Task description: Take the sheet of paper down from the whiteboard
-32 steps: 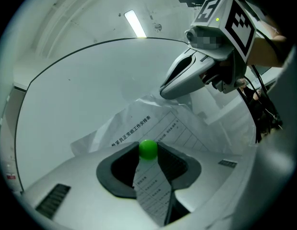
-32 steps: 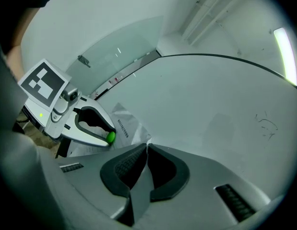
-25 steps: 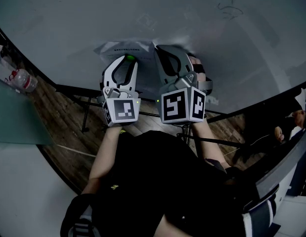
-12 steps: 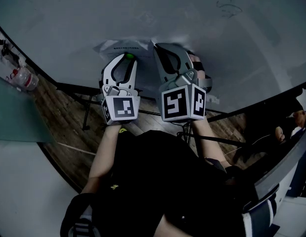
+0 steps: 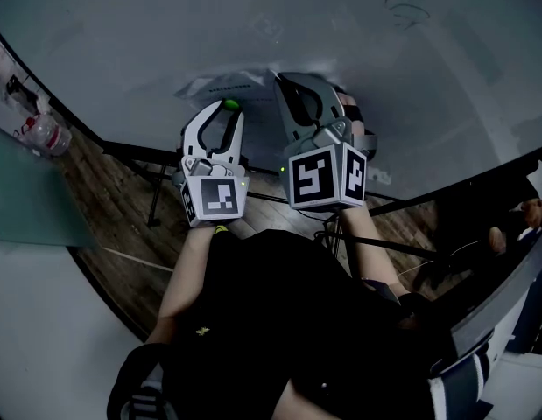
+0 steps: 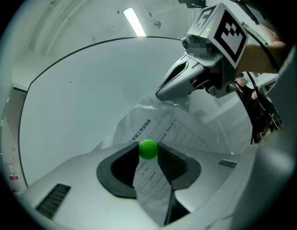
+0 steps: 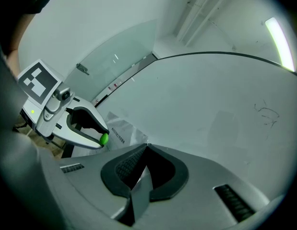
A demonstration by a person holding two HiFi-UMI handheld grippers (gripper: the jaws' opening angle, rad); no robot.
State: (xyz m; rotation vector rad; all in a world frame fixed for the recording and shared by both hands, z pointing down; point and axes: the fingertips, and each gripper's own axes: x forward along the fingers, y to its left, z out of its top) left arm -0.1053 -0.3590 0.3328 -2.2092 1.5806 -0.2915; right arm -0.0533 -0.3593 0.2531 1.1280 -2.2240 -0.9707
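The printed sheet of paper (image 5: 220,86) lies crumpled against the whiteboard (image 5: 253,16), low on it. My left gripper (image 5: 227,109) pinches a small green ball-shaped magnet (image 6: 148,149) at its fingertips, just in front of the sheet (image 6: 179,133); a fold of the paper hangs down between its jaws. To its right, my right gripper (image 5: 282,83) is shut on the sheet's right edge, and a strip of the paper (image 7: 138,190) runs back through its closed jaws. From the right gripper view the left gripper (image 7: 103,139) and the green magnet show at the left.
The whiteboard's stand legs (image 5: 152,204) rest on a wooden floor below. A water bottle (image 5: 45,134) lies at the left beside a glass panel (image 5: 25,199). A marker scribble (image 5: 406,11) sits high on the board. Another person (image 5: 516,221) is at the far right.
Both grippers keep their places and their grips; only the head view has shifted slightly.
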